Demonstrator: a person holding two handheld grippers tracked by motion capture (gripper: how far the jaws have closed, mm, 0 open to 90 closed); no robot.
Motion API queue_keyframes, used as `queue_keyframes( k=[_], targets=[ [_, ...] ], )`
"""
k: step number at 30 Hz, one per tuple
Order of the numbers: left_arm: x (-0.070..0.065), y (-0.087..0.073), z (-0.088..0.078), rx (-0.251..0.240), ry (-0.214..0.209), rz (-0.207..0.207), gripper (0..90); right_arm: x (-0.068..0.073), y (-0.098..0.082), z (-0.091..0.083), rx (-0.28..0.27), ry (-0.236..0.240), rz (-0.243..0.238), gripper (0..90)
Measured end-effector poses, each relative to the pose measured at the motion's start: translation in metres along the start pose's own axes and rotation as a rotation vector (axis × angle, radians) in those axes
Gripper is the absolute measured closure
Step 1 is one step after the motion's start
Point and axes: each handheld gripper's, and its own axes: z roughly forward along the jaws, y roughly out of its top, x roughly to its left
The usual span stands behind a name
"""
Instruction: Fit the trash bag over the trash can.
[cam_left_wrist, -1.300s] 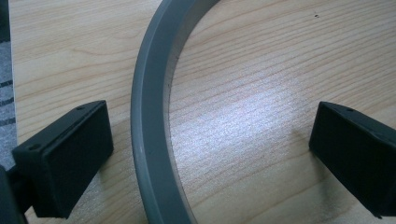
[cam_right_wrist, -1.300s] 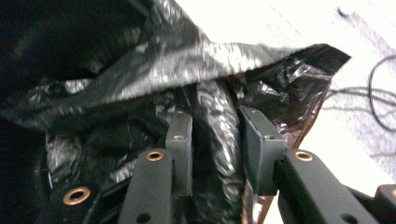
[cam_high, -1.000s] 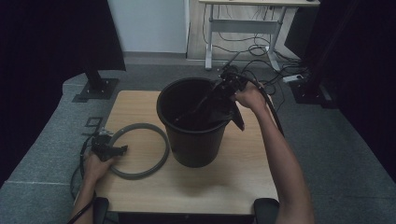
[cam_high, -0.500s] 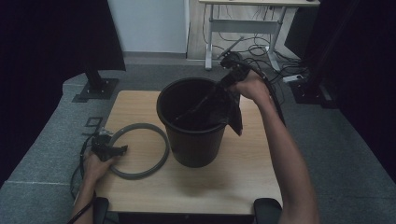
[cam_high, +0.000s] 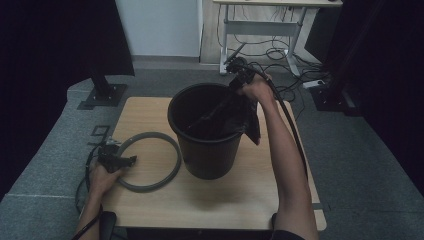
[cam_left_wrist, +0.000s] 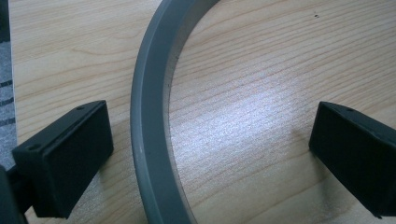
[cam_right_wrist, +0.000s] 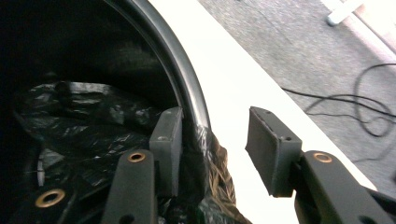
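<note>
Now the right gripper (cam_right_wrist: 212, 154), jaws apart and just closing, has shifted along the bin (cam_high: 210, 150) rim.

My pale wooden bench (cam_high: 165, 200) stands on grey carpet floor (cam_high: 360, 180). White wall (cam_high: 160, 25) ahead, black curtains (cam_high: 55, 45) flanking, white-legged desk (cam_high: 260, 30) with tangled cables (cam_high: 280, 55) behind.

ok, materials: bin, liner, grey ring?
Bin: black, smooth moulded rim with dull sheen, likely plastic. Liner: thin black plastic film, crinkled and glossy. Grey ring: matte, smooth, uniform band; probably plastic, possibly rubber.
</note>
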Motion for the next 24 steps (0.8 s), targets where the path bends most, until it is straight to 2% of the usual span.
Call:
queue_keyframes(
  k=[3, 10, 15, 18, 20, 23, 24],
  targets=[
    [0.0, 0.0, 0.0, 0.0, 0.0, 0.0, 0.0, -0.003, -0.009, -0.005, -0.008, 0.013, 0.017, 54.6],
    [0.0, 0.0, 0.0, -0.001, 0.001, -0.001, 0.0, -0.002, -0.04, -0.023, 0.015, -0.008, 0.074, 40.1],
    [0.0, 0.0, 0.0, 0.0, 0.001, -0.002, 0.0, 0.013, -0.064, -0.038, 0.007, -0.011, 0.088, 35.4],
    [0.0, 0.0, 0.0, 0.0, 0.001, -0.002, 0.0, 0.025, -0.076, -0.046, 0.012, 0.008, 0.097, 30.9],
    [0.0, 0.0, 0.0, 0.0, 0.001, -0.002, 0.0, 0.03, -0.077, -0.05, 0.012, 0.006, 0.089, 29.2],
    [-0.001, 0.0, 0.0, 0.0, 0.002, -0.003, 0.0, 0.032, -0.07, -0.06, -0.05, 0.007, 0.076, 27.7],
    [-0.001, 0.0, 0.0, 0.0, 0.002, -0.003, 0.0, 0.03, -0.067, -0.061, -0.055, 0.0, 0.066, 27.7]
  ],
)
